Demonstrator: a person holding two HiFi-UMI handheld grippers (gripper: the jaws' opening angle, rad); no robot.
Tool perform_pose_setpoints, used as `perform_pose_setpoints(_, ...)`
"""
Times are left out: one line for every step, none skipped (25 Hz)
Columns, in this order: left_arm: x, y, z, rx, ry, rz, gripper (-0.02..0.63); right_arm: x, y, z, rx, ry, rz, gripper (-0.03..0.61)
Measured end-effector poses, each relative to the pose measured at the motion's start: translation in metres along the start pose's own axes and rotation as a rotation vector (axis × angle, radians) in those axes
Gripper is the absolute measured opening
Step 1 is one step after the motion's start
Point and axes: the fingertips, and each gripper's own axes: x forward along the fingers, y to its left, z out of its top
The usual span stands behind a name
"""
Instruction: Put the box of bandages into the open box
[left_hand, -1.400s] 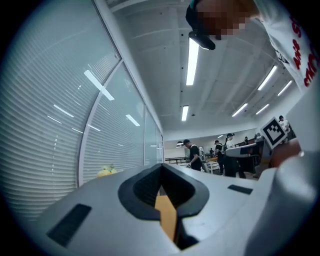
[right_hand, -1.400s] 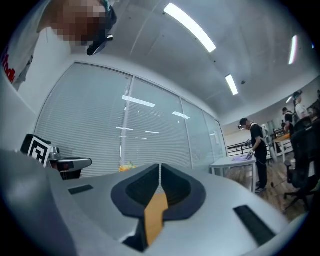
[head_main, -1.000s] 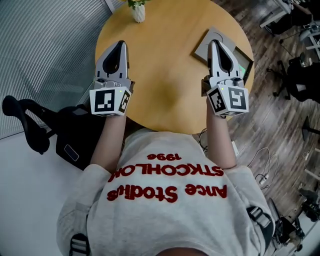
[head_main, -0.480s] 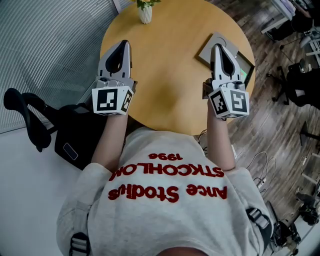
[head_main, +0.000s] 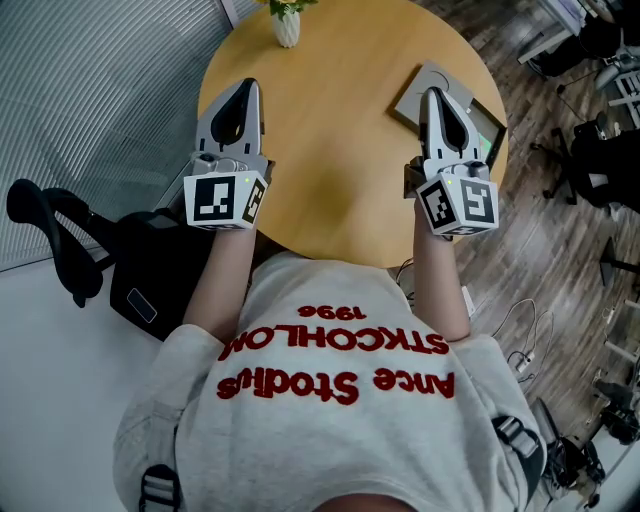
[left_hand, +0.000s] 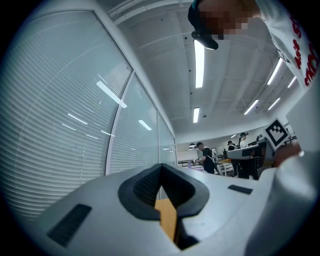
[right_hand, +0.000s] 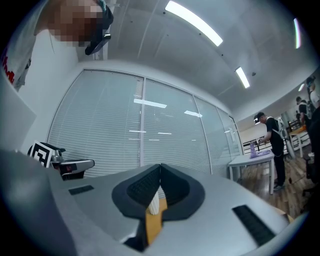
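Note:
In the head view my left gripper (head_main: 243, 86) hovers over the left side of the round wooden table (head_main: 335, 130), jaws together and empty. My right gripper (head_main: 432, 92) is held over the table's right side, jaws also together and empty, above an open box (head_main: 487, 122) with a grey flap (head_main: 413, 88) and a greenish inside. I cannot make out a box of bandages; the right gripper hides part of the open box. In the left gripper view my left gripper (left_hand: 161, 165) points slightly upward at the blinds. The right gripper view shows my right gripper (right_hand: 160, 166) the same way.
A small white vase (head_main: 286, 27) with a plant stands at the table's far edge, and shows as a white sliver (right_hand: 155, 202) between the right jaws. A black office chair (head_main: 60, 250) is at the left, with cables and more chairs on the wooden floor at the right.
The head view shifted slightly between the oldest frame and now. Both grippers keep their places over the table, jaws together.

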Motion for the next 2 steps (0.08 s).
perform_pose_setpoints(-0.0002, -0.0006, 0.0011, -0.001, 0.001, -0.001, 0.006, -0.0005, 0.0008, 0.0009, 0.001, -0.001, 0.002, 0.006)
perform_pose_setpoints(-0.0006, -0.0011, 0.0021, -0.001, 0.001, -0.001, 0.006, -0.0011, 0.0016, 0.0018, 0.001, -0.001, 0.004, 0.006)
